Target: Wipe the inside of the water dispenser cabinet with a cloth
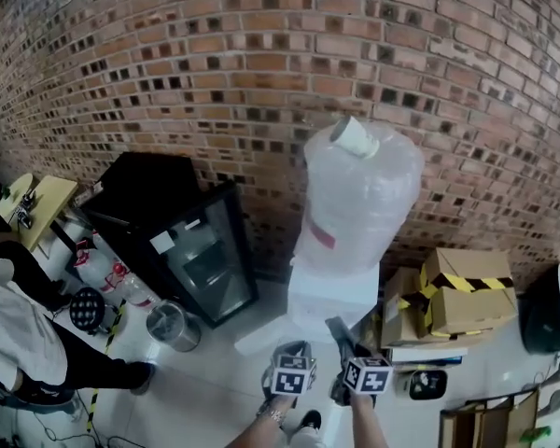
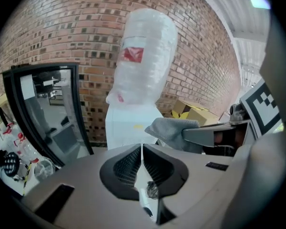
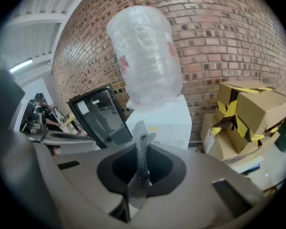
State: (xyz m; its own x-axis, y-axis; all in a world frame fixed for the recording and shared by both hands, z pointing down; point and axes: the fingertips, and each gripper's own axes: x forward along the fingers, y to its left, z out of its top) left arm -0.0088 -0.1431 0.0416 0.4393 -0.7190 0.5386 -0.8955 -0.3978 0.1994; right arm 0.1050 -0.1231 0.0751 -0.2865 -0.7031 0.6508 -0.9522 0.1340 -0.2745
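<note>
— Two grippers: how do they stand?
— The left gripper (image 2: 142, 152) has its jaws pressed together, empty. The right gripper (image 3: 143, 150) is clamped on a thin grey textured cloth (image 3: 139, 185).
— And the white box-shaped water dispenser (image 1: 334, 295)?
— Just ahead at the red brick wall (image 1: 261, 54), seemingly untouched by the cloth.

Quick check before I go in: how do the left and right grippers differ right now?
The right gripper is shut on the grey cloth; the left gripper is shut with nothing between its jaws. In the head view the right gripper reaches slightly further toward the water dispenser than the left gripper. Both point at the water dispenser, and neither touches it.
</note>
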